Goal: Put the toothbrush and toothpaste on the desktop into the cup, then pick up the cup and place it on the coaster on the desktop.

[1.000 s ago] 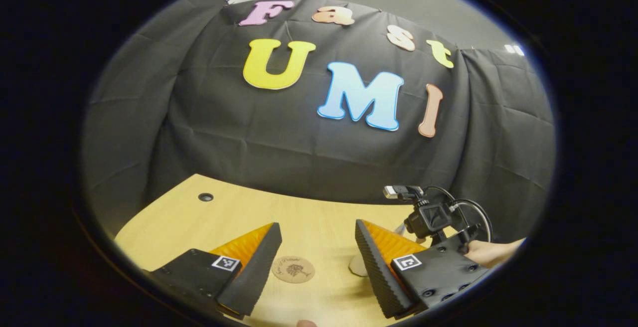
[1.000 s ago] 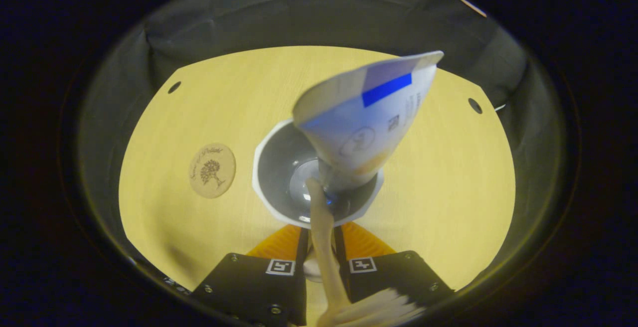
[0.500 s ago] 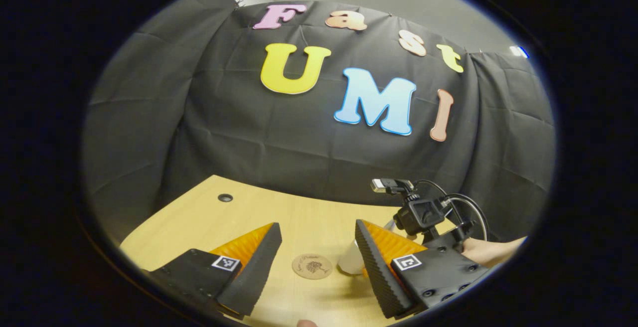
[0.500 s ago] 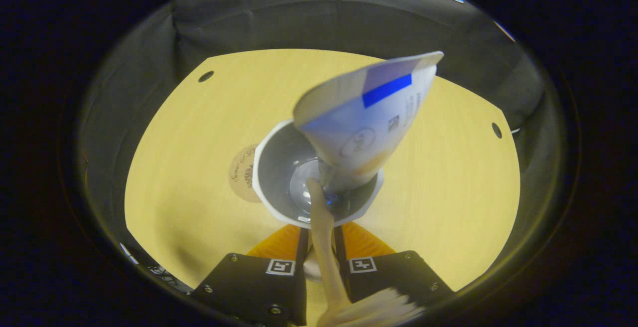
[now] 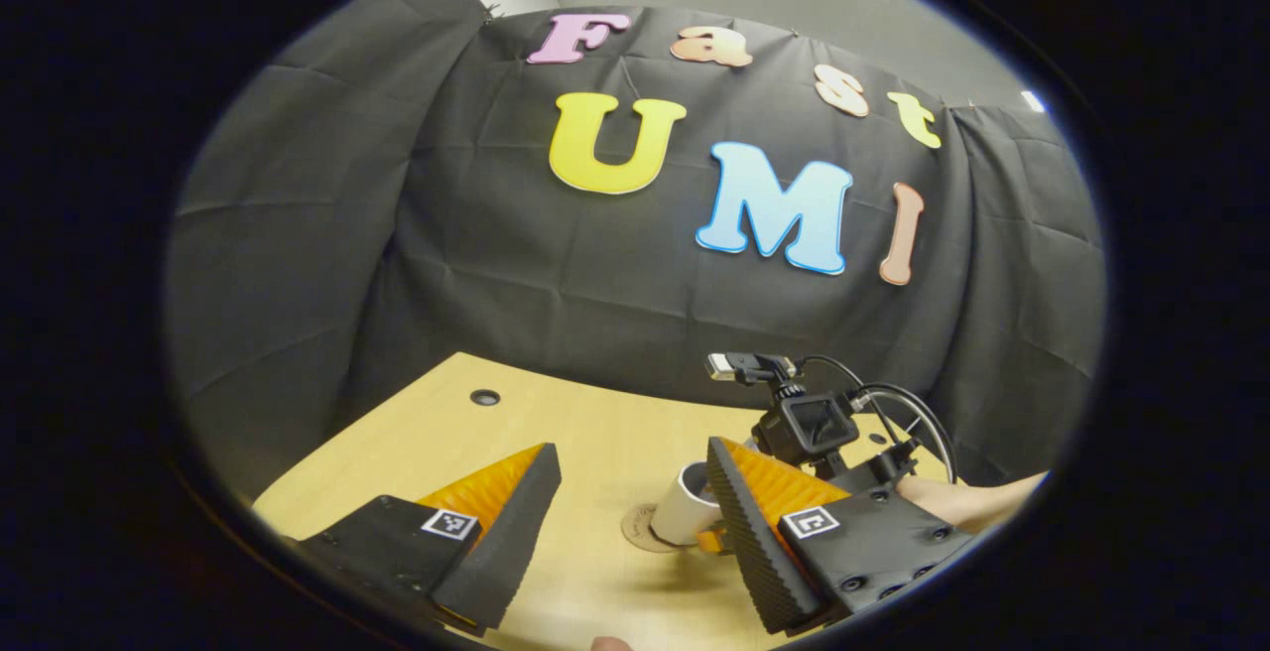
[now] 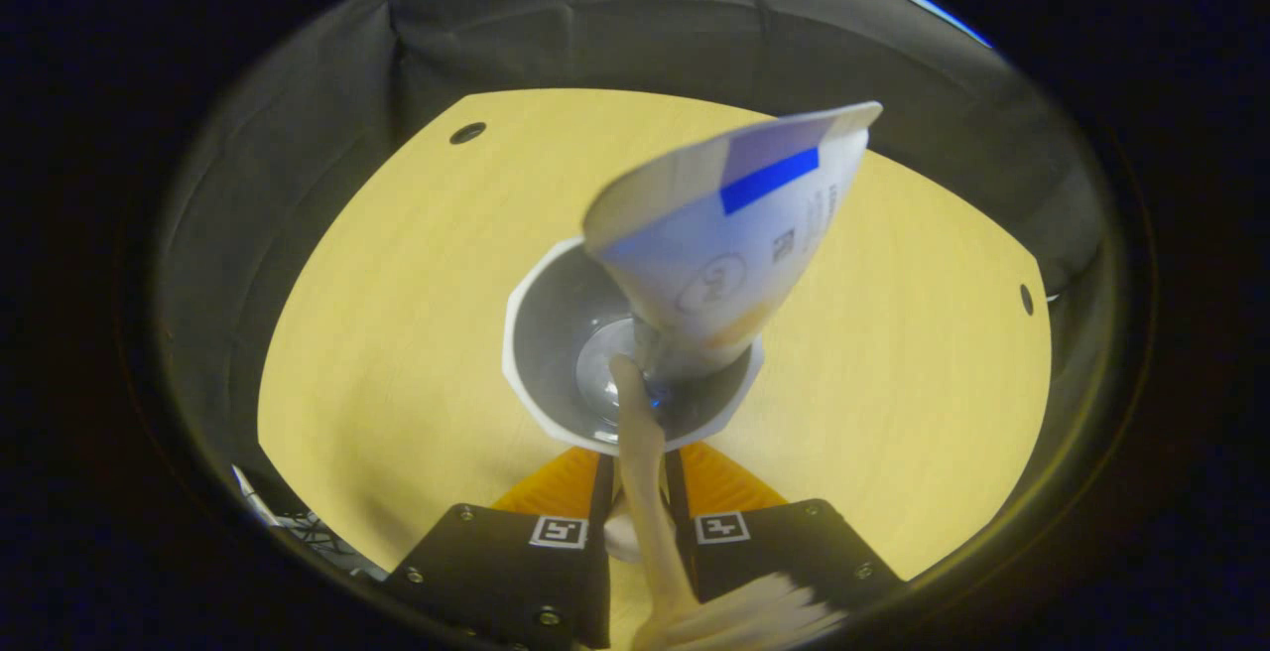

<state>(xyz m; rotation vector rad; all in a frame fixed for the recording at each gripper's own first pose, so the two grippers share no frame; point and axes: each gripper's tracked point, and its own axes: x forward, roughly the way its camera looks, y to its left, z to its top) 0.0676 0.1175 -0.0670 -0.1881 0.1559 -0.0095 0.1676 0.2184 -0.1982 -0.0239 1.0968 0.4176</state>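
1. From my left gripper view, the cup (image 5: 685, 510) covers most of the coaster (image 5: 635, 532), and my own finger hides the cup's right side.
2. In my right gripper view, the toothbrush (image 6: 650, 492) bristles are cut off below.
3. The toothpaste (image 6: 719, 234) print is too blurred to make out.

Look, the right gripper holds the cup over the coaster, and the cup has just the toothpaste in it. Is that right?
Not quite. The cup holds two things: the toothpaste and also the toothbrush, whose handle leans out over the rim toward the camera in the right gripper view. The rest stands: the right gripper grips the cup, and the left gripper view shows the cup at the coaster.
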